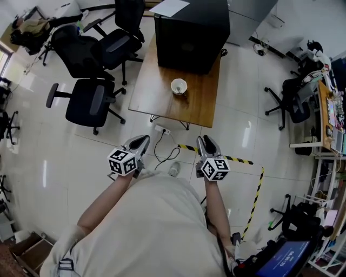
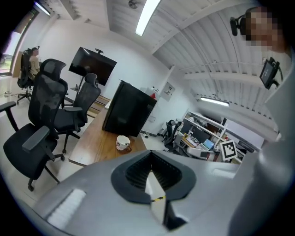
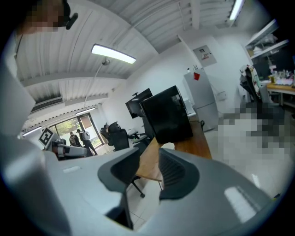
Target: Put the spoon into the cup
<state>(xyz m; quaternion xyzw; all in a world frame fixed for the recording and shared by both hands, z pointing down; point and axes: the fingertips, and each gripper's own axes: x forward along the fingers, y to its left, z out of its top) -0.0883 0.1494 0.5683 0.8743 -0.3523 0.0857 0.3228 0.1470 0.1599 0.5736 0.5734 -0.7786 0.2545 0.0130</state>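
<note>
Both tongs are held out over the floor, side by side and well short of the worktop (image 1: 157, 81). The left tongs (image 1: 141, 142) have their jaws together at the tips with nothing between them. The right tongs (image 1: 205, 142) have their jaws apart, and only the worktop's edge and floor tiles show through the gap.

One white cup (image 1: 179, 86) stands upright on the worktop, in front of one large black box (image 1: 192, 32). The cup's inside looks pale, and it is too small to tell what it holds. In the left gripper view a small brown thing (image 2: 127, 148) touches the cup's side. Whether that is the spoon cannot be told, and no spoon is clearly visible anywhere else.

One sheet of paper (image 1: 169, 6) lies on top of the box. Three black office chairs (image 1: 89, 100) stand left of the worktop.

The person's two bare forearms reach forward from the body. Each hand carries its tongs with the marker cube on top, and the jaws point toward the worktop, tilted slightly down. A strip of yellow-and-black tape (image 1: 238, 159) runs across the floor just beside the right tongs.
</note>
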